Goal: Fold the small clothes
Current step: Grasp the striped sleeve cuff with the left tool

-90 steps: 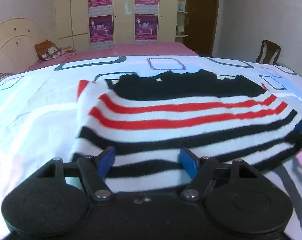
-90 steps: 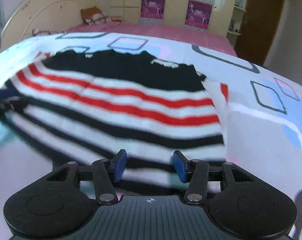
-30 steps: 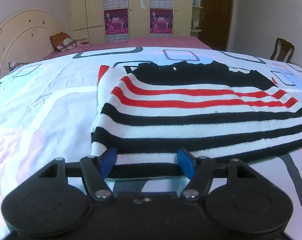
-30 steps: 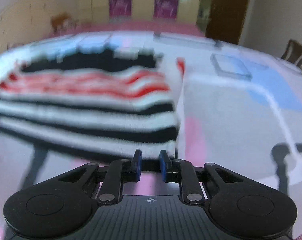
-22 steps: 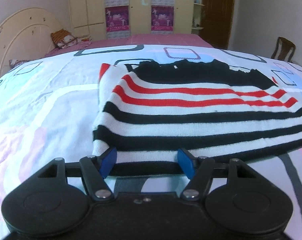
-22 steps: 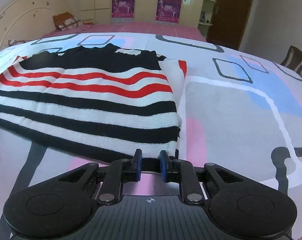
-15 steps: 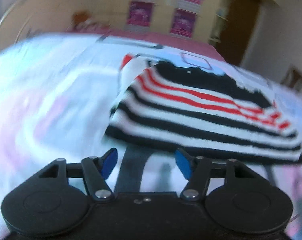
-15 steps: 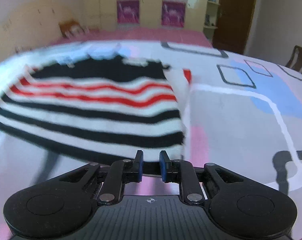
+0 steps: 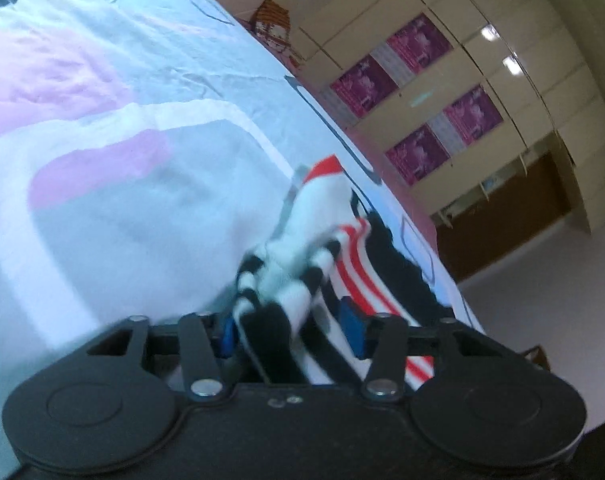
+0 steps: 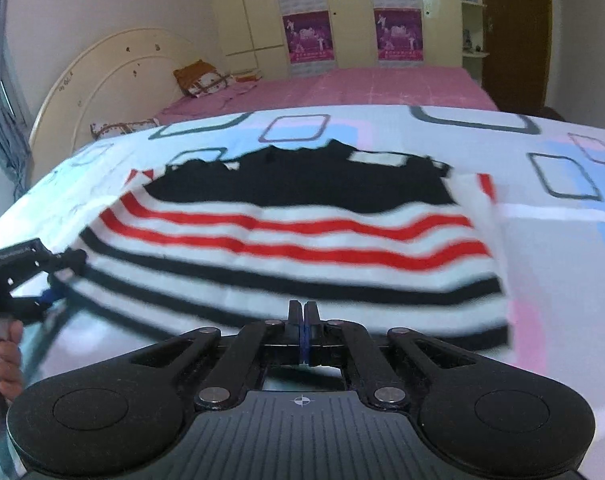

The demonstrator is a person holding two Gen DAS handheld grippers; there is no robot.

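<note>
The striped sweater [image 10: 286, 240] lies mid-bed [image 10: 562, 280], its left edge bunched between the closing jaws of the left tool [image 9: 290, 330], while the right tool [image 10: 303, 332] is fully closed, empty, at its near hem.

Left gripper [image 9: 290, 330] closing; right gripper [image 10: 303, 334] closed.

The left gripper [image 9: 288, 330] is now rolling hard onto its side, so the room is tilting across its view, and its jaws are closing with the bunched side edge of the striped sweater [image 10: 294, 236] between the blue pads [image 9: 351, 332], where earlier they were standing wide at the hem. The right gripper [image 10: 303, 334] is now pressing its fingers fully together, having been slightly parted, and it is sitting farther toward the middle of the hem.
</note>
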